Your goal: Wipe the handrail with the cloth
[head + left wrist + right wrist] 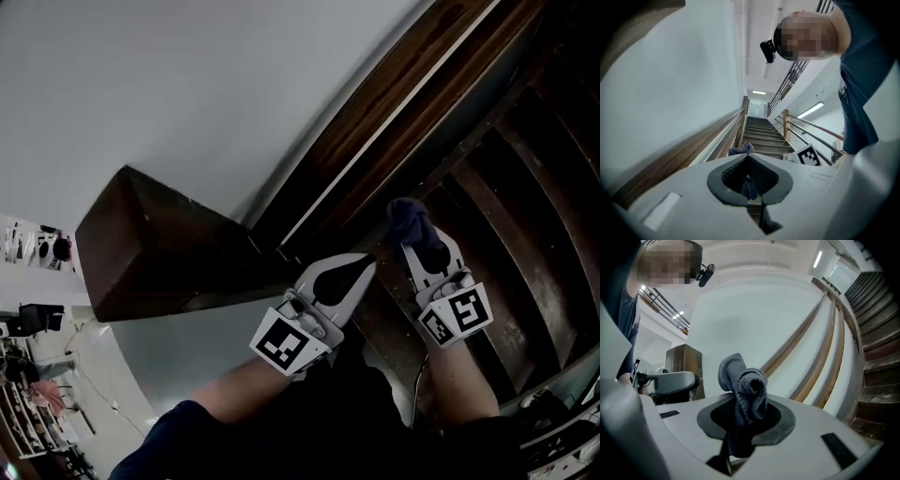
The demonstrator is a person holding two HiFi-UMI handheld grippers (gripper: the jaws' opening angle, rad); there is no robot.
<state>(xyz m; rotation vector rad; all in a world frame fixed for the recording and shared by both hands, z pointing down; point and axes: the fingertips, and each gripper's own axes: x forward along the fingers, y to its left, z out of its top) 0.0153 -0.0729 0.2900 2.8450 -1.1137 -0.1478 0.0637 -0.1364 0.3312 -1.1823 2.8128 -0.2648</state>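
Note:
A dark blue-grey cloth [412,223] is bunched up between the jaws of my right gripper [416,246], which is shut on it; it stands up as a rolled wad [745,385] in the right gripper view. The cloth sits just right of the dark wooden handrail [384,112] that climbs along the white wall. My left gripper [366,264] is beside it on the left, jaws shut with nothing held [749,157]. Past its tips the cloth [740,151] shows, along with the rail [723,132] that rises beside the stairs.
A thick dark wooden post [150,244] stands at the foot of the rail on the left. Wooden stair steps [511,206] rise to the right. A second railing [811,127] borders the far side. Shelves and clutter [28,375] lie on the floor below left.

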